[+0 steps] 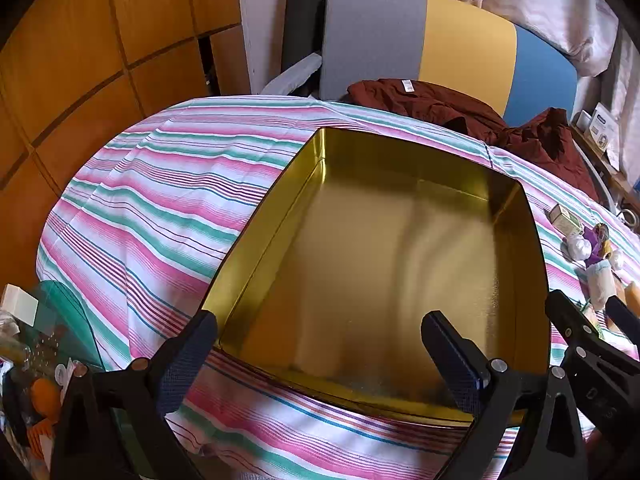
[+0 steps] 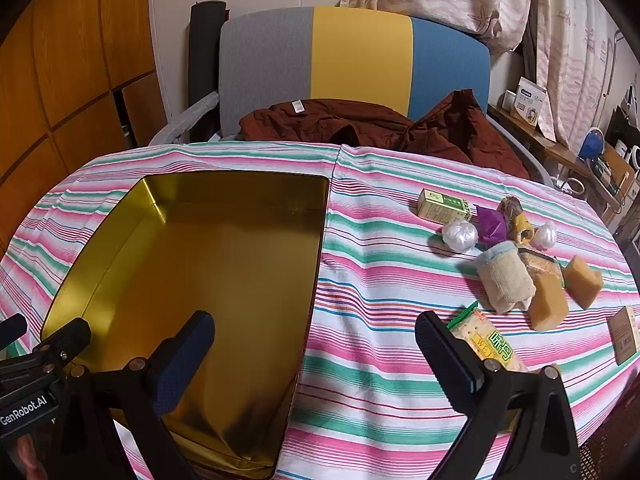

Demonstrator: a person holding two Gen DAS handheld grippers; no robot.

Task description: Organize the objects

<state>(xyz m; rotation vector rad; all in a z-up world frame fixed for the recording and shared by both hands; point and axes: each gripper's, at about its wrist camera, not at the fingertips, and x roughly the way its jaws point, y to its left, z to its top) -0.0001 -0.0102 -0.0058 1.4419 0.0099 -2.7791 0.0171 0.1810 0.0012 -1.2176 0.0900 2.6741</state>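
Note:
An open, empty gold tin [image 1: 276,220] lies on the striped tablecloth [image 1: 168,200]. My left gripper [image 1: 320,340] hangs open over the tin's near edge, with nothing between its fingers. In the right wrist view the tin [image 2: 120,224] is at the left. To its right lies a loose group: a green box [image 2: 442,206], two white plastic balls [image 2: 460,235], a purple wrapper [image 2: 492,222], a rolled sock [image 2: 505,280], two yellow sponge blocks [image 2: 548,300] and a cracker packet [image 2: 490,344]. My right gripper [image 2: 316,340] is open above the tin's right edge and holds nothing.
A chair [image 2: 360,52] with a dark red garment [image 2: 360,120] stands behind the table. A brown card [image 2: 624,334] lies near the table's right edge. Wooden cupboards [image 1: 80,60] are at the left, a cluttered shelf [image 2: 600,160] at the right. Small items [image 1: 36,360] sit beside the left gripper.

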